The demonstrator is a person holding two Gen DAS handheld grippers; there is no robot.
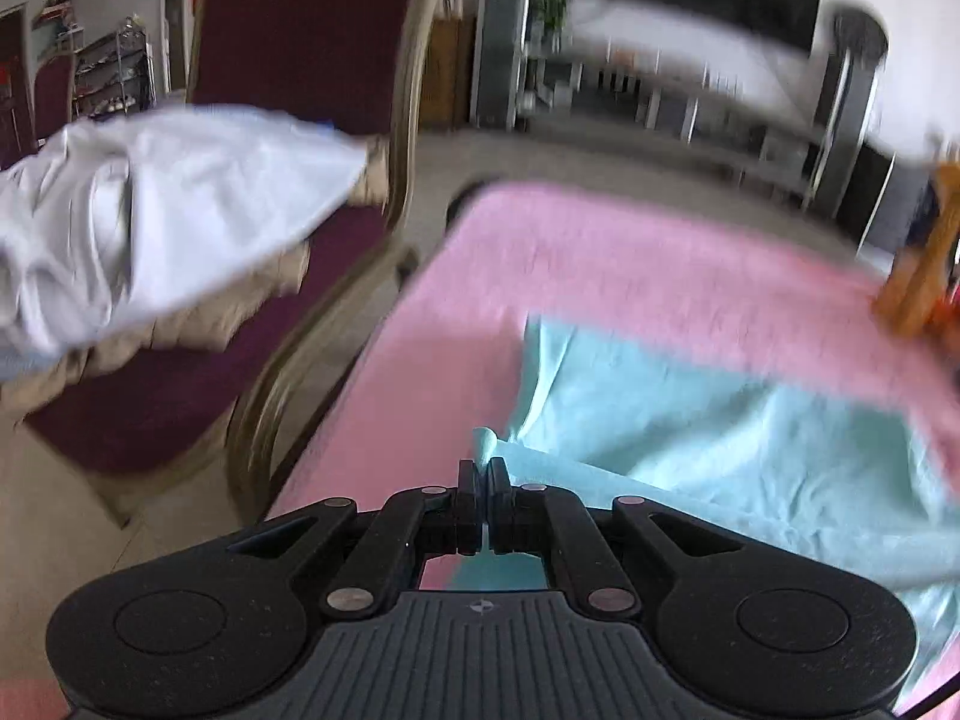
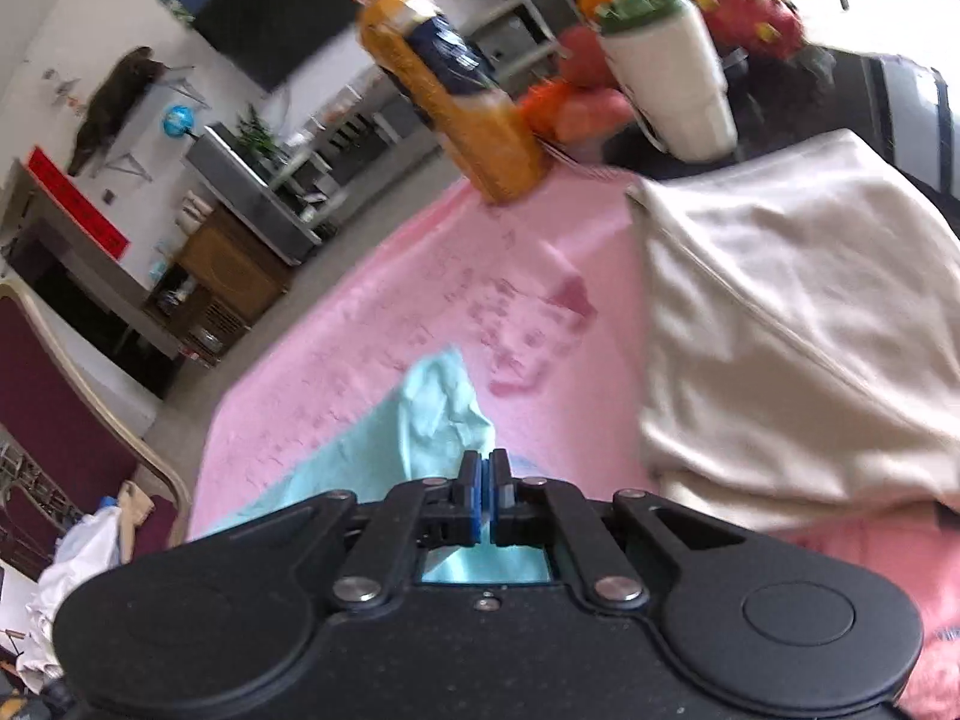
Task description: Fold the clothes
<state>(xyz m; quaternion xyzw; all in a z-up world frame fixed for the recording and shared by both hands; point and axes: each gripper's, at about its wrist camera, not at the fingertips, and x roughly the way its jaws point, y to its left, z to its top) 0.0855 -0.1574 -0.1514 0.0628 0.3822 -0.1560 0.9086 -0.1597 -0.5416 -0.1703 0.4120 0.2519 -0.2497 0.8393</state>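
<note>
- Cloth [image 1: 720, 438], pale blue, lies on the pink surface [image 1: 600, 252] near its left edge.
- Left tool [image 1: 482, 468] pinches a fold of it.
- Right tool [image 2: 486, 462] pinches another corner, beside a beige garment [image 2: 780, 330].

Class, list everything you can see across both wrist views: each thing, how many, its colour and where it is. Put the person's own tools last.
light blue garment: one, on the pink cloth, pinched by both tools
pink cloth: one, covering the table
beige garment: one, on the cloth's right side
orange drink bottle: one, far edge
white bottle: one, green band, far edge
chair: one, maroon, left of table
white clothes: pile, on chair
left tool: black, shut
right tool: black, shut
</note>
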